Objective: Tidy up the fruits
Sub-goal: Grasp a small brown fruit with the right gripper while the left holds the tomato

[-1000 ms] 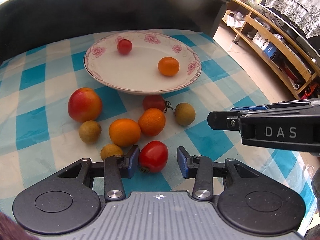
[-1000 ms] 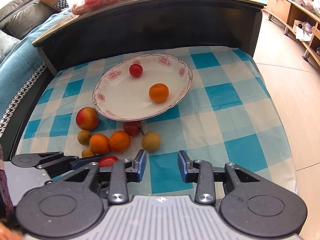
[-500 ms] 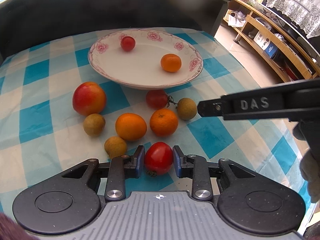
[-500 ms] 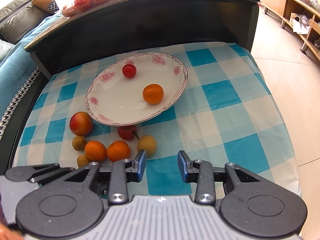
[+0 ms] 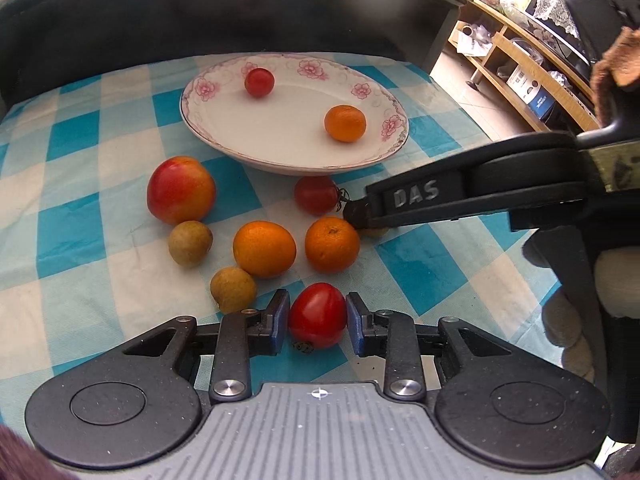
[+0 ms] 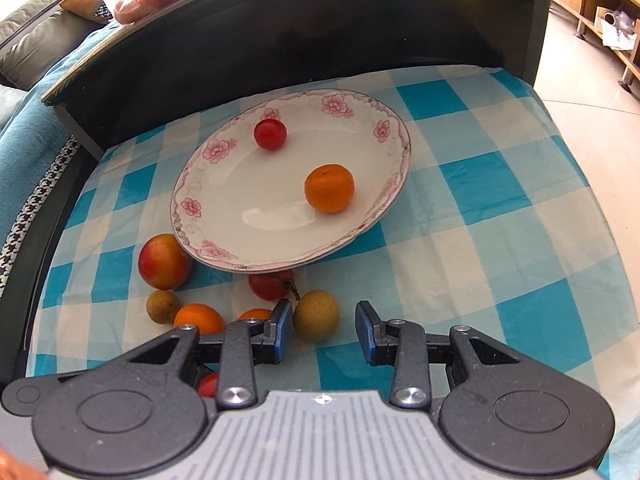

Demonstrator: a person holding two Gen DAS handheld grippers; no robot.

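My left gripper [image 5: 317, 314] is shut on a red tomato [image 5: 318, 308] that rests on the blue checked cloth [image 5: 420, 272]. Just beyond it lie two oranges [image 5: 264, 249], two brown longans [image 5: 190, 243], a red-yellow peach [image 5: 181, 189] and a stemmed tomato [image 5: 316, 195]. The flowered plate [image 5: 288, 140] holds a cherry tomato [image 5: 259, 82] and a mandarin [image 5: 345, 123]. My right gripper [image 6: 323, 326] stands open low over the cloth. Another longan [image 6: 316, 314] sits between its fingers against the left pad, clear of the right pad.
A dark raised table edge [image 6: 320, 40] walls the cloth at the back. To the right the cloth drops off to tiled floor [image 6: 592, 100] and a wooden shelf [image 5: 520, 80]. A sofa [image 6: 36, 40] lies to the left. A gloved hand [image 5: 616, 284] holds the right gripper.
The left jaws closed onto the red tomato and stayed there. The right gripper came in lower and further left, up to the longan near the stemmed tomato.
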